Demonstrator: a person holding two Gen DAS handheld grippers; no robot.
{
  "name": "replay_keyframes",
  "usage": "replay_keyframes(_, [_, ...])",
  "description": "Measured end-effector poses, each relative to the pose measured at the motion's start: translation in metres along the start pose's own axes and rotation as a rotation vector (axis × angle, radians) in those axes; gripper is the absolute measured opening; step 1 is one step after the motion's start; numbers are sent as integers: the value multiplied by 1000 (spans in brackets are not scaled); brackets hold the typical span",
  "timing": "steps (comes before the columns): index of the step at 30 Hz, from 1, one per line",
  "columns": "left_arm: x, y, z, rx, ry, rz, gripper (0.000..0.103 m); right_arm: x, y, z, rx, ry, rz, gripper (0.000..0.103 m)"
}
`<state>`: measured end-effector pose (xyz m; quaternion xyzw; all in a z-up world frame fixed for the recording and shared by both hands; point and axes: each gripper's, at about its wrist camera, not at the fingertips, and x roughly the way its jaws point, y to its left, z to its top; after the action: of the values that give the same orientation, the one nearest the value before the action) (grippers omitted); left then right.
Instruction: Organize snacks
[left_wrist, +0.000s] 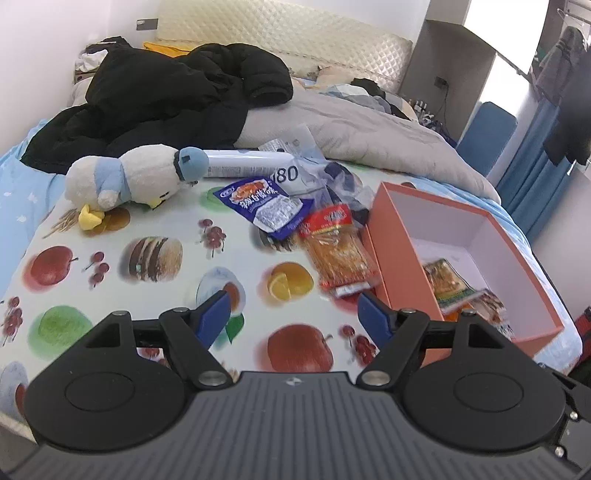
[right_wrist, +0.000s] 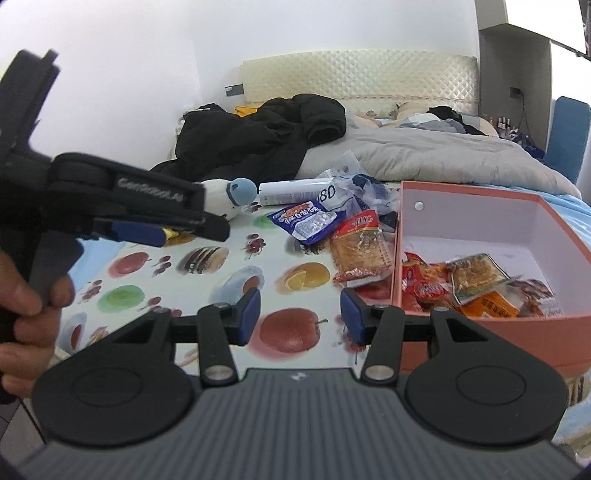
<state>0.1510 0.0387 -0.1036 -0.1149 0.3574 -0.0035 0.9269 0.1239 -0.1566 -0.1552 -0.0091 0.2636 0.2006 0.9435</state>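
Observation:
A blue snack packet (left_wrist: 264, 208) (right_wrist: 306, 221) and a red-topped packet of golden crisps (left_wrist: 338, 251) (right_wrist: 360, 251) lie on the fruit-print cloth (left_wrist: 147, 295), left of an open salmon-pink box (left_wrist: 399, 251) (right_wrist: 517, 332). Several snack packets (right_wrist: 476, 284) lie inside the box. My left gripper (left_wrist: 295, 314) is open and empty, above the cloth in front of the crisps packet. My right gripper (right_wrist: 299, 317) is open and empty, near the box's left front corner. The left gripper also shows at the left of the right wrist view (right_wrist: 177, 221).
A white and blue plush duck (left_wrist: 136, 179) lies at the cloth's far left. A white tube (left_wrist: 243, 166) and crumpled clear wrappers (left_wrist: 332, 177) lie behind the snacks. A black jacket (left_wrist: 166, 96) and grey duvet (left_wrist: 351, 129) cover the bed beyond.

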Motion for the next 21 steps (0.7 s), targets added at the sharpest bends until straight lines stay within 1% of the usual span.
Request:
replay_keyframes(4, [20,11,12,-17,7,21,80,19,4,6,-16,4,7,51])
replay_keyframes(6, [28,20,18,-31,13,19,81,28,5,8,-26,7,28,51])
replay_keyframes(8, [36,30,25,-42,23,17,81,38,8,12,-30,6,26,51])
replay_keyframes(11, [53,43,33,-49,28,41,83,55,8,17,-24,16,29,51])
replay_keyframes(14, [75,58,39,-81,53,31,84,73,11,22,-31,29,24,51])
replay_keyframes(16, [92,67,42,-108,71,23,84,87,12,25,-39,34,4,51])
replay_keyframes(17, [100,70,44,-120,79,11,84,94,12,26,-41,39,-8,53])
replay_keyframes(18, [110,74,47,-130,88,-2,84,104,12,26,-44,49,-24,63])
replay_keyframes(19, [119,76,49,-132,98,-8,84,113,12,27,-43,56,-35,68])
replay_keyframes(20, [132,79,53,-129,108,-17,84,122,11,27,-42,61,-45,76])
replay_keyframes(21, [143,81,56,-125,113,-26,84,131,10,27,-44,64,-57,79])
